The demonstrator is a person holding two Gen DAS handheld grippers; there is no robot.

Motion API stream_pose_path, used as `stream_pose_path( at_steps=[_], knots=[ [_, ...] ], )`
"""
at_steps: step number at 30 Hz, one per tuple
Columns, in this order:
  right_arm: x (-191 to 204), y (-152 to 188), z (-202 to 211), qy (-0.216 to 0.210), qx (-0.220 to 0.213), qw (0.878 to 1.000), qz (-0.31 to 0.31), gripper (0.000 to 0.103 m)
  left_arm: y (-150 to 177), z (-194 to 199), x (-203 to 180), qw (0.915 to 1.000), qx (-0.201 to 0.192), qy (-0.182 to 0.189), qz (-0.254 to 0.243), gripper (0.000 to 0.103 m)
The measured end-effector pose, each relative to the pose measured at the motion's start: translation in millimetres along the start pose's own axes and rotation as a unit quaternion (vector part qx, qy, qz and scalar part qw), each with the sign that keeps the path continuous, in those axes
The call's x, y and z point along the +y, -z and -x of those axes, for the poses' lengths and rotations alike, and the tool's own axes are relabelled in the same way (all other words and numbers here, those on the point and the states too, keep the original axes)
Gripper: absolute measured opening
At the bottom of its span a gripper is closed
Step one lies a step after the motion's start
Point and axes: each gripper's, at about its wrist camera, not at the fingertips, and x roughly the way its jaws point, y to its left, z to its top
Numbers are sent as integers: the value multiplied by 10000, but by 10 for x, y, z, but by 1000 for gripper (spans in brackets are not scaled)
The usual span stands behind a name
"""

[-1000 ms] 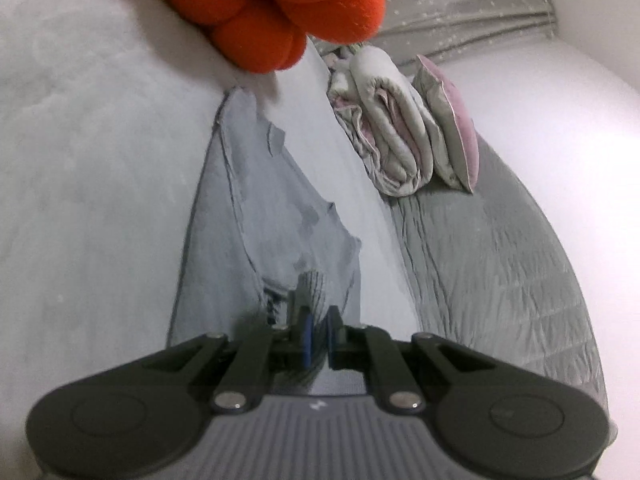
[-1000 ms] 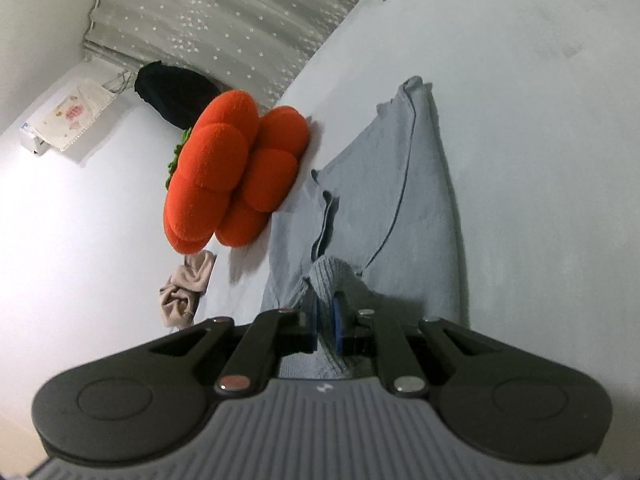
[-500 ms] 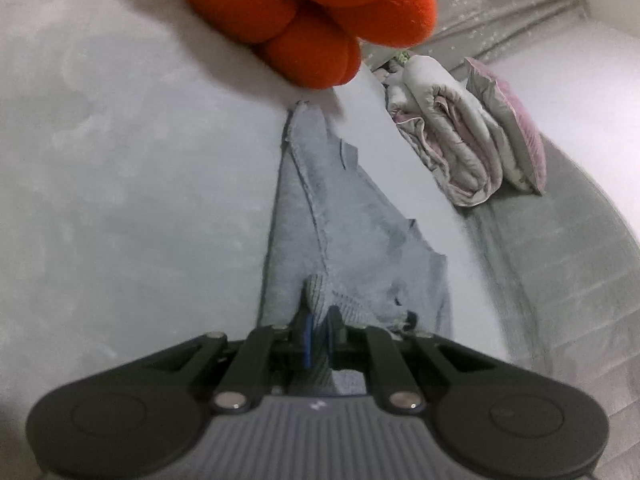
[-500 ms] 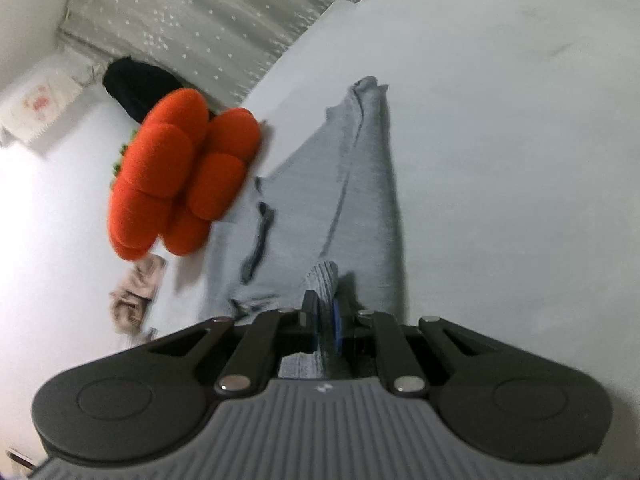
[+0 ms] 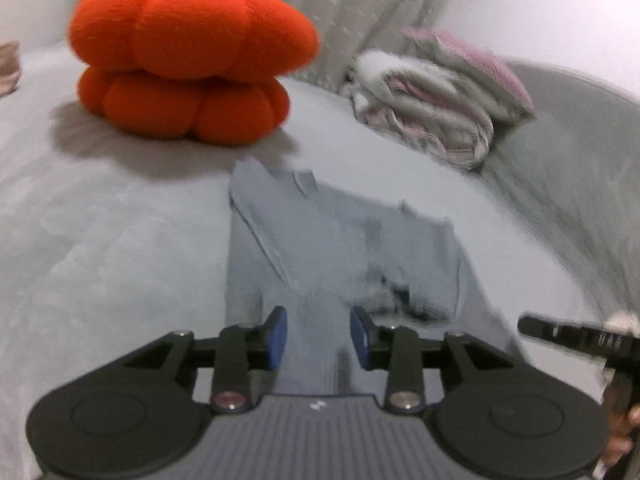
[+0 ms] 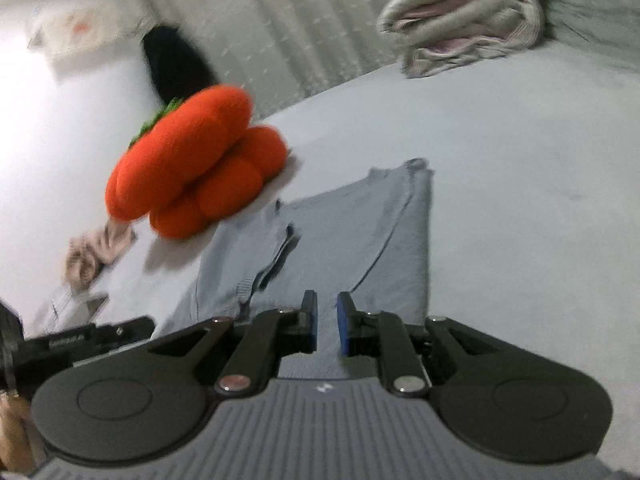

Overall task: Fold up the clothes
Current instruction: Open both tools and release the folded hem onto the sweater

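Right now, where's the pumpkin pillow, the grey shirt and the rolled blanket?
pumpkin pillow (image 5: 188,40), left wrist view, upper lobe.
grey shirt (image 6: 340,240), right wrist view, middle of cloth.
rolled blanket (image 5: 432,108), left wrist view, folded side.

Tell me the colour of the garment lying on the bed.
Plain light blue-grey garment, no pattern visible; the right wrist view shows it best.

We see a pale blue-grey garment (image 5: 320,232) on a light grey bed (image 5: 100,240), an orange pumpkin cushion (image 5: 188,56) with a green top, and a pink-and-white quilt (image 5: 432,92) before a grey speckled curtain (image 6: 288,32).
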Motion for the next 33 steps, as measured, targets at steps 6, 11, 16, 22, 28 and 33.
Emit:
stream_pose_path(
  at_steps=[6,11,16,22,28,33],
  knots=[
    [-28,148,-199,302,461,9979,335,14,121,-2,61,9999,-72,92,-9,36],
    [-32,129,-151,273,440,9984,240,15,50,36,-19,9998,23,138,133,42],
    [52,99,0,159,368,9988,274,17,13,171,-113,9991,-52,364,188,43],
    [178,129,106,-100,527,9978,391,17,67,235,-154,9990,108,439,6,43],
    [297,287,115,36,1201,9903,704,17,207,273,-126,9964,623,559,-126,43],
    [316,353,183,108,1449,9866,746,17,245,390,-60,9949,833,545,-159,44]
  ],
)
